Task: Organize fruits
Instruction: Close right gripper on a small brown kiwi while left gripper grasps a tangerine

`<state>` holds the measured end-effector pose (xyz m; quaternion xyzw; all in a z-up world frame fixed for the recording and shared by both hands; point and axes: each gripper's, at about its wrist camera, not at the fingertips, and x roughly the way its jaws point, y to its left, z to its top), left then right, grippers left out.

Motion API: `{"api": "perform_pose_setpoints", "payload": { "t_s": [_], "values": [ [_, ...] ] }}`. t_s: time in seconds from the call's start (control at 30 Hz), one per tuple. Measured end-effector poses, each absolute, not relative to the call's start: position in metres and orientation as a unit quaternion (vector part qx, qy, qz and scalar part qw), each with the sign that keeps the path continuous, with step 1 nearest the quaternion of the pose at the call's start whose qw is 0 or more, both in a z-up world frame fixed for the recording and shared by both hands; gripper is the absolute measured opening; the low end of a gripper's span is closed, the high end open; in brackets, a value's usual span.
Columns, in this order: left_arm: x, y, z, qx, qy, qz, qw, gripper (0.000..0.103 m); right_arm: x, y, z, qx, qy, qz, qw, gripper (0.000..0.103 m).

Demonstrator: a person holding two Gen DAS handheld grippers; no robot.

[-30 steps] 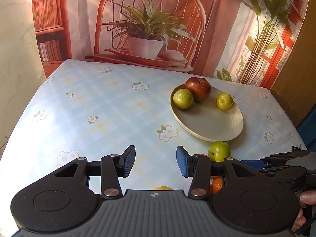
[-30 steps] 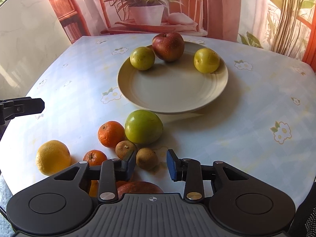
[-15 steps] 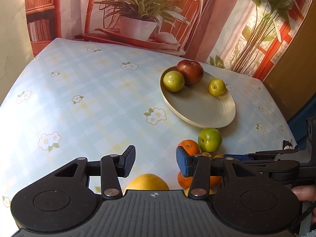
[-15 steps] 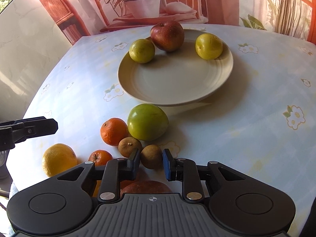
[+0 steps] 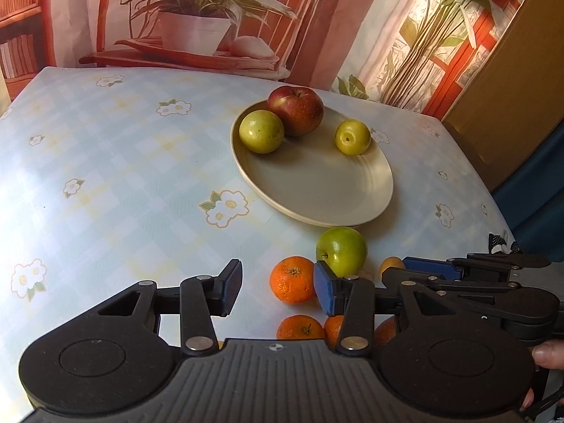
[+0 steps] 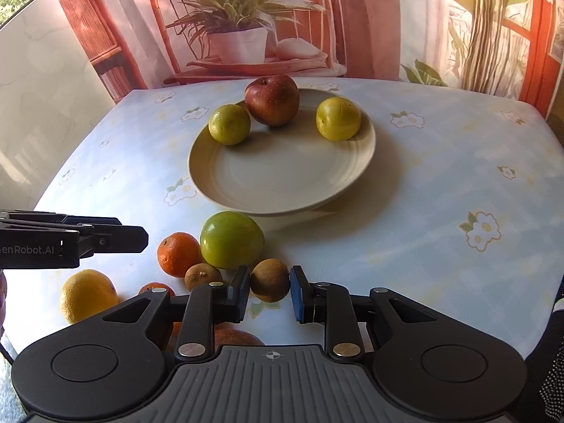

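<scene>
My right gripper [image 6: 270,290] is shut on a small brown fruit [image 6: 269,280] at the near edge of the fruit pile. Beside it lie a second brown fruit [image 6: 203,276], a green apple [image 6: 232,239], an orange [image 6: 178,253] and a yellow citrus [image 6: 88,296]. Beyond them a cream plate [image 6: 282,183] holds a red apple [image 6: 272,100] and two yellow-green fruits [image 6: 229,124] [image 6: 338,118]. My left gripper [image 5: 278,290] hangs open above the table with nothing between its pads, just short of the orange [image 5: 292,283] and the green apple [image 5: 341,250].
A flowered blue cloth [image 5: 123,176] covers the table, bare on its left half. More oranges [image 5: 299,328] lie under the left gripper and a reddish fruit [image 6: 236,338] under the right one. A printed backdrop [image 6: 246,17] stands behind the far edge. A fingertip [image 5: 548,354] shows at the right.
The right jaws have closed onto the small brown fruit. The left gripper has tipped down and come nearer the fruit pile, bringing the oranges into its view.
</scene>
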<state>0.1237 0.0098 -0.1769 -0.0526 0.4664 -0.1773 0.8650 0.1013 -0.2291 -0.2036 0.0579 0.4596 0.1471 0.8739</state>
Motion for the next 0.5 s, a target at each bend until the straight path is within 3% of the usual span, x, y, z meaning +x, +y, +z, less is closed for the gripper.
{"api": "perform_pose_setpoints", "payload": {
  "t_s": [0.23, 0.5],
  "values": [
    [0.140, 0.006, -0.195, -0.106, 0.494, -0.182, 0.844, 0.047, 0.098, -0.241, -0.203, 0.069, 0.454, 0.141, 0.877, 0.022],
    [0.138, -0.006, -0.202, -0.059, 0.493, -0.201, 0.845, 0.047, 0.099, -0.244, -0.206, 0.077, 0.454, 0.136, 0.877, 0.022]
  ]
}}
